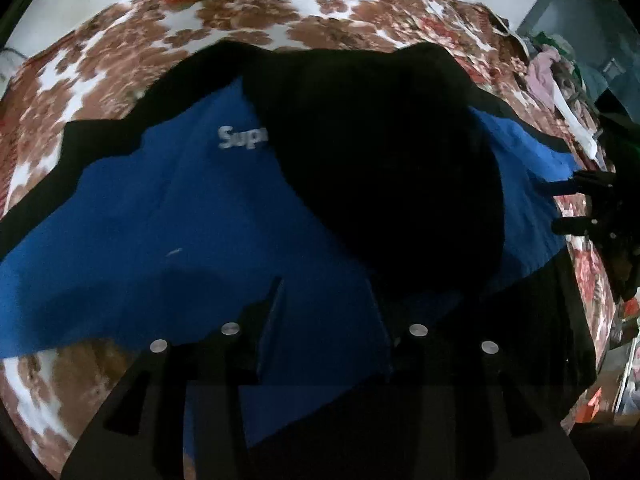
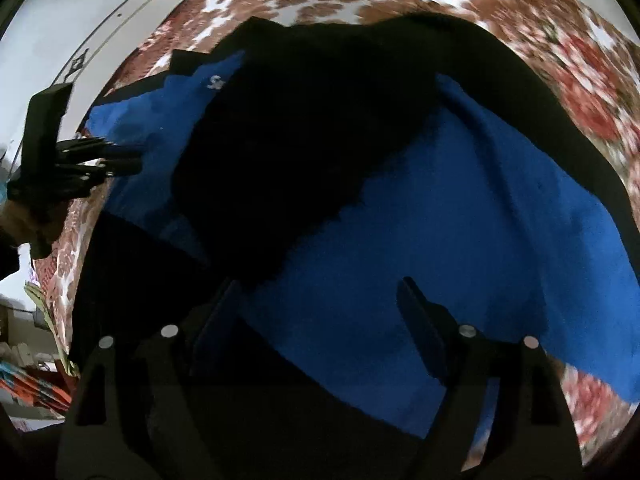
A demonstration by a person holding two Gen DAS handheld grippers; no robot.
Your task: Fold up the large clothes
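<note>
Left gripper (image 1: 326,320) stands part open over the jacket (image 1: 160,220), blue cloth showing between its fingers and, by the look of it, nothing pinched. Right gripper (image 2: 320,316) stands wider apart, also above blue cloth, its pads clear of it as far as I can tell. Each one shows in the other's view at the jacket's edge: the right one (image 1: 588,204) at the far right side of it, the left one (image 2: 80,160) at the far left side. Out from there, the jacket itself: blue body with black trim, spread across the bedspread (image 1: 260,12), and a big black part (image 1: 380,160) lies doubled over the middle of the blue. I'd call that one fold laid and just let go, a sleeve or a side panel brought inward, though the dark cloth hides which. Still to do, I reckon: the rest of the blue on both sides of that black part is loose and rumpled, so more folds and a smoothing remain. Writing now: white letters (image 1: 242,138) on the blue just left of the black fold read "Sup", the rest covered. Beyond the jacket's right edge a heap of clothes (image 1: 552,68) sits off the bedspread.
</note>
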